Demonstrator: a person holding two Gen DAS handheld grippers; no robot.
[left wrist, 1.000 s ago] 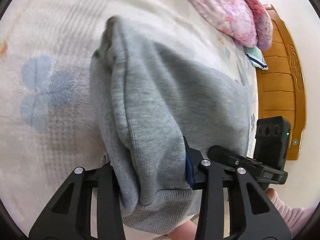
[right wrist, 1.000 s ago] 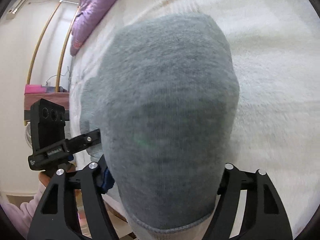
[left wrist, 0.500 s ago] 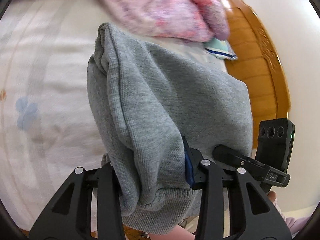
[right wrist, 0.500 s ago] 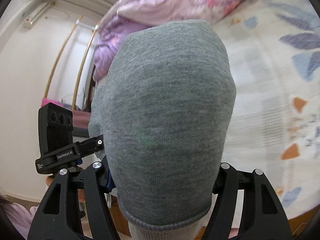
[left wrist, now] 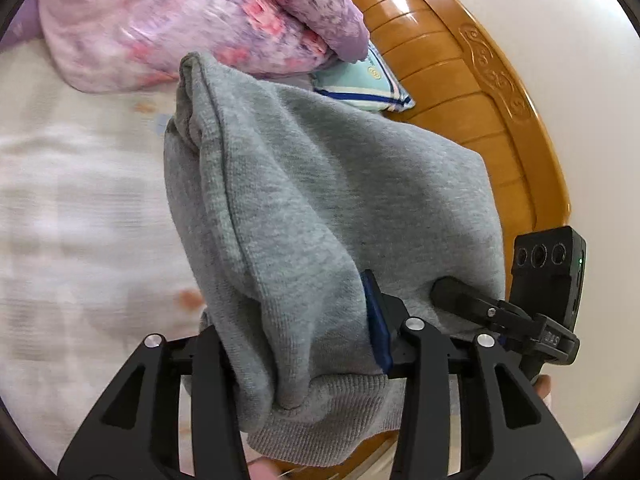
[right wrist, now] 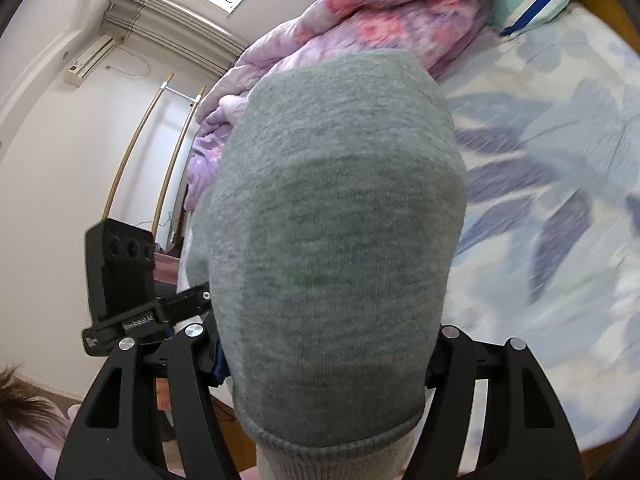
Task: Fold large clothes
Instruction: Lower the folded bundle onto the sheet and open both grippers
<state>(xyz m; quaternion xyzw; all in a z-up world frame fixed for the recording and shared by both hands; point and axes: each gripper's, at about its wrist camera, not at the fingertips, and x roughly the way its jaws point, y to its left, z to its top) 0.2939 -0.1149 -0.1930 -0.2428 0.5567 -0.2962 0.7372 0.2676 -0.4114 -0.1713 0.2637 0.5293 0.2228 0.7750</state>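
A bulky grey knitted garment [left wrist: 320, 200] hangs bunched between both grippers, lifted off the bed. In the left wrist view my left gripper [left wrist: 294, 328] has its blue pad [left wrist: 374, 320] pressed into the fabric near the ribbed hem; its jaws are opening slightly with the cloth still between them. In the right wrist view the grey garment [right wrist: 336, 208] fills the middle, and my right gripper [right wrist: 324, 350] is shut on a thick fold of it. The other gripper's camera block [left wrist: 548, 276] [right wrist: 120, 276] shows beside the cloth in each view.
A pink-purple quilt [left wrist: 180, 20] [right wrist: 380, 20] is heaped at the head of the bed by a teal pillow [left wrist: 360, 80] and a wooden headboard [left wrist: 480, 92]. The leaf-print sheet [right wrist: 540, 200] spreads to the right. An air conditioner [right wrist: 90, 60] hangs on the wall.
Both grippers have lifted the grey garment and carried it toward the head of the bed. The quilt, pillow and headboard now loom much larger.
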